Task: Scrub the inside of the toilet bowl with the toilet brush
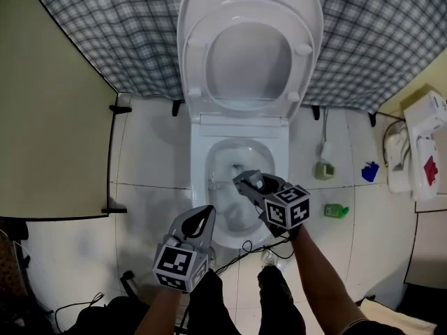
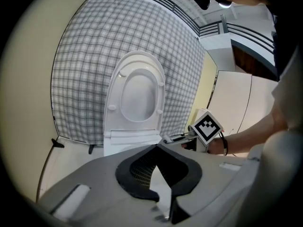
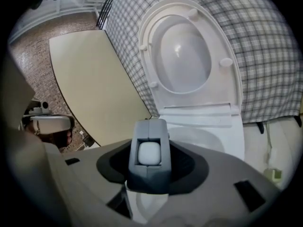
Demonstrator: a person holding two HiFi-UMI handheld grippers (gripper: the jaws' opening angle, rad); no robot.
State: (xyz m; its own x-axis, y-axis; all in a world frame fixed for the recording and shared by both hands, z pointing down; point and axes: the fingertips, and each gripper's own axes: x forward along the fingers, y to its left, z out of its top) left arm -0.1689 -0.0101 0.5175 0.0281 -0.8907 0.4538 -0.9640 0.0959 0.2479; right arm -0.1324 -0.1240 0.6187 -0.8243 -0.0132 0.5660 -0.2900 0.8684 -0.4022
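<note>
While the right gripper [image 1: 241,181] is clamping the grey toilet brush [image 3: 149,154] over the white toilet bowl [image 1: 198,187], scrubbing's seemingly just getting going. The left gripper [image 1: 204,215] is hanging closed, empty.

I saw a smooth, glossy bowl [image 1: 201,160], checked cloth [image 1: 370,40] behind it, and shiny floor tiles [image 1: 150,152].

The left hand-held gripper [image 1: 204,213] sits low, its jaws together and empty. The right hand-held gripper [image 1: 246,182], forearm stretched forward, is clamped on the brush handle [image 3: 149,153].
</note>
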